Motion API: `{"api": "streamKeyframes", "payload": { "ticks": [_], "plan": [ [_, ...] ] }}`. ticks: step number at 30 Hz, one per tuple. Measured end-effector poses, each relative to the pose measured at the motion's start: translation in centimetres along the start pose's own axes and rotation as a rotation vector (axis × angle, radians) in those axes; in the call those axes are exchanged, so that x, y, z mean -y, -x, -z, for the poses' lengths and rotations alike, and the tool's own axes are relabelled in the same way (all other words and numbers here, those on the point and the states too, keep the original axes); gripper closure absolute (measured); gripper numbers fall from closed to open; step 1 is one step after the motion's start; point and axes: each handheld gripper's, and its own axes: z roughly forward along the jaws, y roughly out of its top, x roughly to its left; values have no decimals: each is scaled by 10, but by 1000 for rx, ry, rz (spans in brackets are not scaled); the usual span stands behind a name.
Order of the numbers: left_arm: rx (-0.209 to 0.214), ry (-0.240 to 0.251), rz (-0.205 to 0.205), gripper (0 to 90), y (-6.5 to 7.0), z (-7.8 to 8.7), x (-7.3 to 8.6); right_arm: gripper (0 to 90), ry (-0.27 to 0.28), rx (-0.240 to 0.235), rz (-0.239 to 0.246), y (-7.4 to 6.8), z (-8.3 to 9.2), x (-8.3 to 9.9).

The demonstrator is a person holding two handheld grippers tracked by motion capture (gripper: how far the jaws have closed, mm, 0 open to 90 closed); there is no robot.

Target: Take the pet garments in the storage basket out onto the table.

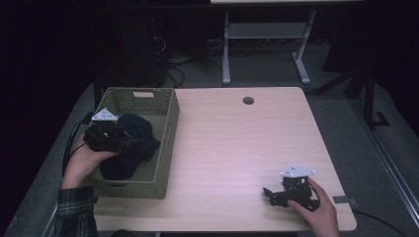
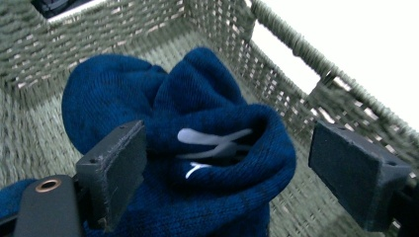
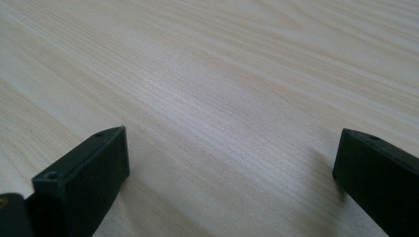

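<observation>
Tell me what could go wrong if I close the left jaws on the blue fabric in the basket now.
The left gripper, jaws open, hangs over the bunched blue fabric. Closing here may pinch just one fold, so the bundle could unroll or slip free on lifting. One jaw sits close to the woven basket wall and might snag or drag it. The right gripper rests open on the table, far from the basket, so nothing steadies it.

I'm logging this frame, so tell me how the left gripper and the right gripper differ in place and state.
The left gripper is inside the woven basket, while the right gripper sits low over the bare table near its front right corner. The left gripper's jaws straddle the dark blue socks without closing on them; the right gripper's jaws have only wood grain between them. Both are open and each is held in a hand.
</observation>
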Motion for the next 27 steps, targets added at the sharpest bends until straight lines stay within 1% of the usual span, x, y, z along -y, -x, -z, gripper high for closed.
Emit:
{"api": "streamKeyframes", "payload": {
  "ticks": [4, 6, 14, 16, 17, 20, 21, 22, 25, 27],
  "plan": [
    [-11, -43, -8, 145, 0, -6, 2, 5, 0, 0, 0, 0, 0, 0],
    [-12, -60, -6, 145, 0, -9, 2, 5, 0, 0, 0, 0, 0, 0],
    [-15, -111, -6, 160, 3, -25, 3, 5, 0, 0, 0, 0, 0, 0],
    [6, -118, 2, 245, 3, -27, 2, 4, 0, 0, 0, 0, 0, 0],
    [9, -119, 4, 254, 3, -27, 2, 5, 0, 0, 0, 0, 0, 0],
    [19, -119, 1, 342, 2, -27, 2, 5, 0, 0, 0, 0, 0, 0],
    [22, -120, 2, 423, 2, -27, 3, 5, 0, 0, 0, 0, 0, 0],
    [27, -123, 3, 423, 2, -26, 3, 5, 0, 0, 0, 0, 0, 0],
    [60, -122, 13, 632, 1, -24, 3, 4, 0, 0, 0, 0, 0, 0],
    [80, -123, 33, 727, -1, -24, 3, 5, 0, 0, 0, 0, 0, 0]
  ]
}}
